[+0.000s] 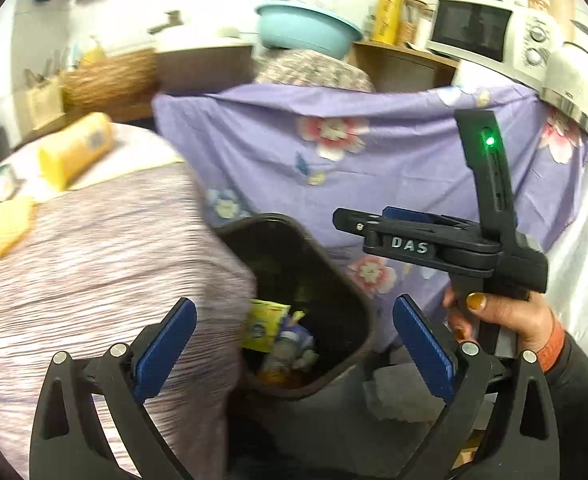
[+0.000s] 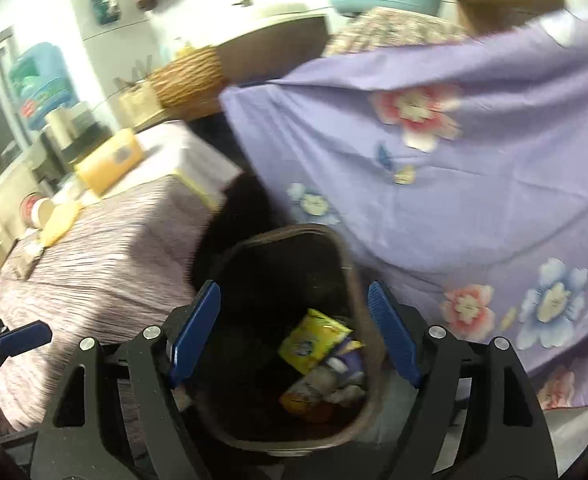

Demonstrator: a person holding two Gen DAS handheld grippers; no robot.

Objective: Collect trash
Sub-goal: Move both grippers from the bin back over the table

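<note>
Now over the dark rounded-square plastic trash bin (image 2: 346,264), lower centre of the right wrist view. Right gripper (image 2: 294,332) spread wide with nothing between its blue pads (image 2: 394,336), framing the bin's mouth. Down inside, bottom centre of frame: a yellow crinkled snack wrapper (image 2: 314,340), a purple-and-white packet (image 2: 348,356) touching it, more pale and orange scraps beneath, too blurred to name.

Over to the left wrist view: left gripper (image 1: 294,340) likewise released, jaws far apart and empty, pads (image 1: 165,344) either side of the same bin (image 1: 334,280) at lower centre. Same yellow wrapper (image 1: 263,324) lying in the bin's bottom. Right of frame, a hand (image 1: 506,316) with painted nails and an orange wristband clutching the black handle of the other gripper, green light glowing on its upright stem, blue-padded jaws pointing left above the bin's rim.

Left half of both views: a table under a mauve streaked cloth (image 1: 93,260), crowding the bin's left side. On top, upper left, a yellow rectangular box (image 1: 75,150) and a flat yellow piece (image 1: 7,226), still out of the bin. Behind the bin, a lilac sheet printed with pink and blue flowers (image 2: 454,160), draped down. Above it, top centre, a light blue plastic basin (image 1: 310,28); top right in the left view, a white microwave oven (image 1: 490,32).
</note>
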